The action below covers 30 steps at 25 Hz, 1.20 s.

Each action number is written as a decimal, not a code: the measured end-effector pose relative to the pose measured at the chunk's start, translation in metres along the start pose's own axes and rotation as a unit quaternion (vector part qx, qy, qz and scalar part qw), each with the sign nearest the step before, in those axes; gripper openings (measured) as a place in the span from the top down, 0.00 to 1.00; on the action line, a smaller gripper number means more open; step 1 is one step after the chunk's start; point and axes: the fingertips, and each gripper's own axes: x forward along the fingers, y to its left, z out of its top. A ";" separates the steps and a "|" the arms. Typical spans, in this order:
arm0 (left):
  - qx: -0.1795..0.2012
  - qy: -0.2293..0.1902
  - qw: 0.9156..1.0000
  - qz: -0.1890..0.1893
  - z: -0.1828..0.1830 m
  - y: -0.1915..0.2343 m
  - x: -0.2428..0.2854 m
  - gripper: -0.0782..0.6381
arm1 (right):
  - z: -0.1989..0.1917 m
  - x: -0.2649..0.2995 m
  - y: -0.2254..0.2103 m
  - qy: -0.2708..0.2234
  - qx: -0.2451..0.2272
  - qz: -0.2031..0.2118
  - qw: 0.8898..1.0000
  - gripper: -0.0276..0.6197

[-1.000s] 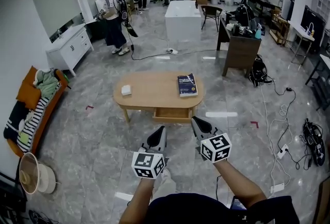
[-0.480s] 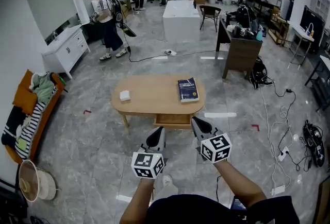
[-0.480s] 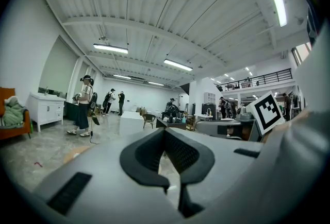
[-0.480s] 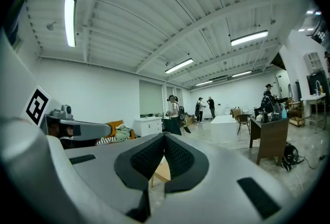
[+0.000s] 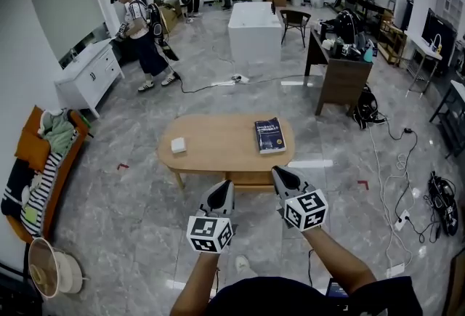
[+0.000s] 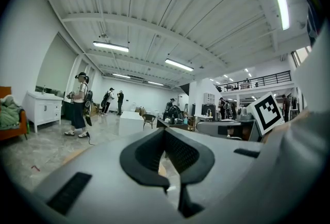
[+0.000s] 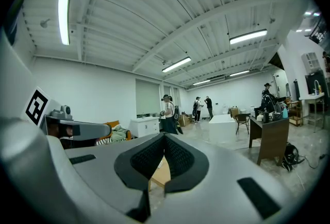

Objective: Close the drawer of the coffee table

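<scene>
An oval wooden coffee table (image 5: 218, 147) stands on the marble floor ahead of me in the head view. A dark blue book (image 5: 269, 135) lies on its right part and a small white box (image 5: 178, 145) on its left. The drawer (image 5: 251, 178) shows as a tan strip under the table's near edge, sticking out a little between my grippers. My left gripper (image 5: 224, 186) and right gripper (image 5: 279, 172) hover just short of that edge, apart from the table. Both are shut with nothing in them, as their own views show for the left gripper (image 6: 165, 133) and right gripper (image 7: 165, 138).
A brown desk (image 5: 341, 67) and a white block (image 5: 254, 27) stand beyond the table. A white cabinet (image 5: 87, 75) and an orange sofa with clothes (image 5: 43, 155) line the left wall. Cables (image 5: 396, 162) trail over the floor at right. A person (image 5: 138, 35) walks at back left.
The table has come nearer and sits lower in the head view, with less of the drawer showing past my grippers. The person at back left has walked further left. Both grippers stay shut.
</scene>
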 end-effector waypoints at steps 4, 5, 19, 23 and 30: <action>-0.006 0.005 1.000 -0.008 -0.005 0.023 0.007 0.89 | -0.002 0.026 0.005 0.005 0.000 -0.003 1.000 0.94; -0.008 0.007 1.000 -0.011 -0.007 0.030 0.009 0.89 | -0.002 0.032 0.007 0.006 -0.001 -0.004 1.000 0.94; -0.026 0.011 0.999 -0.032 -0.010 0.084 0.029 0.89 | -0.005 0.086 0.018 0.027 -0.012 -0.021 0.999 0.94; -0.028 0.009 0.999 -0.034 -0.009 0.097 0.032 0.89 | -0.005 0.096 0.021 0.028 -0.013 -0.027 0.999 0.94; -0.039 0.014 0.999 -0.035 -0.019 0.115 0.034 0.89 | -0.014 0.110 0.027 0.035 -0.010 -0.031 0.999 0.94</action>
